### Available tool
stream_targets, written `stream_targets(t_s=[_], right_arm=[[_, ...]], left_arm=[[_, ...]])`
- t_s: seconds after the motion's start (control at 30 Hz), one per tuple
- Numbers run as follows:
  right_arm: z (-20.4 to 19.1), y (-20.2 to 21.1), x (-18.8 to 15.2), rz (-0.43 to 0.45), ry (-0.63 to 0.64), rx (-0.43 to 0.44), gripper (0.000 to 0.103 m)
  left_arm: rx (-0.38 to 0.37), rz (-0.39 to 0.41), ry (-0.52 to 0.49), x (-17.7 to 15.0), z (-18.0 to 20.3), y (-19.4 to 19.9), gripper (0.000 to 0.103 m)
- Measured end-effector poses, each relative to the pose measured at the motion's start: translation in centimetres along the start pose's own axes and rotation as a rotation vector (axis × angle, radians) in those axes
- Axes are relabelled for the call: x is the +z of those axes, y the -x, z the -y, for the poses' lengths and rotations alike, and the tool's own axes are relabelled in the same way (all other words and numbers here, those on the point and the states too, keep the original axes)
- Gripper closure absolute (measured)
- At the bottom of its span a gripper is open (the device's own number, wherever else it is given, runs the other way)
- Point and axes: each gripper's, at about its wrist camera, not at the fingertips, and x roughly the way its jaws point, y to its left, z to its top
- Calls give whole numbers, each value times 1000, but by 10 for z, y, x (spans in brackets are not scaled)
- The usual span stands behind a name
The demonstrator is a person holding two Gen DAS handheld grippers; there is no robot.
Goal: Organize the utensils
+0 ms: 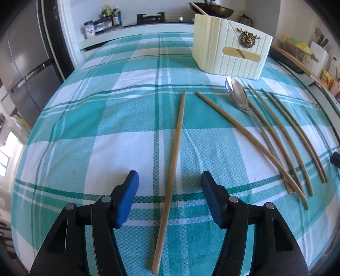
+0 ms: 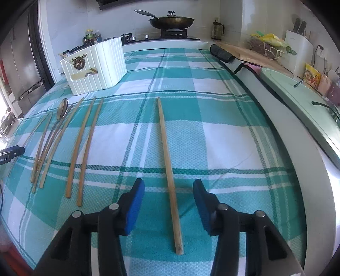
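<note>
Several wooden chopsticks and a metal spoon (image 1: pixel 238 95) lie on a teal checked cloth (image 1: pixel 106 127). A cream ribbed utensil holder (image 1: pixel 231 46) stands at the far side; it also shows in the right wrist view (image 2: pixel 95 68). My left gripper (image 1: pixel 170 178) is open, its blue pads on either side of one lone chopstick (image 1: pixel 174 161) lying on the cloth. My right gripper (image 2: pixel 169 186) is open, its pads on either side of another lone chopstick (image 2: pixel 166 152). The spoon (image 2: pixel 62 110) and other chopsticks (image 2: pixel 84 148) lie to its left.
A stove with a lidded pan (image 2: pixel 171 21) stands beyond the table. Bottles (image 1: pixel 110 14) and a fridge (image 1: pixel 23 63) are at the left. A counter with a knife block (image 2: pixel 297 46) and a tray (image 2: pixel 301 102) runs along the right edge.
</note>
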Motion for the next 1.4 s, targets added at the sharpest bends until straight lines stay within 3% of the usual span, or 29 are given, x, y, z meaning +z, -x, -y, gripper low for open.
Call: stream_targets(t_s=[0.13, 0.37, 0.63, 0.8, 1.13, 1.2, 1.33, 1.4], right_arm=[[-8, -11, 6, 0, 63, -25, 54], [-4, -20, 14, 19, 64, 6, 46], [-3, -21, 14, 21, 66, 7, 45], [-5, -21, 15, -7, 86, 8, 45], [0, -41, 50, -136, 161, 58, 46], [-1, -51, 64, -141, 154, 57, 53], [-8, -70, 93, -157, 146, 53, 70], [-11, -79, 105, -160, 140, 41, 92]], left_arm=[[4, -6, -6, 3, -1, -3, 28], [13, -27, 5, 9, -9, -12, 10], [15, -30, 12, 10, -11, -15, 6], [-4, -70, -45, 18, -9, -17, 8], [-88, -136, -156, 58, 1, -38, 28], [-97, -145, -161, 68, 2, -43, 35], [-100, -158, -158, 89, 6, -53, 70], [-116, -155, -151, 95, 8, -56, 96]])
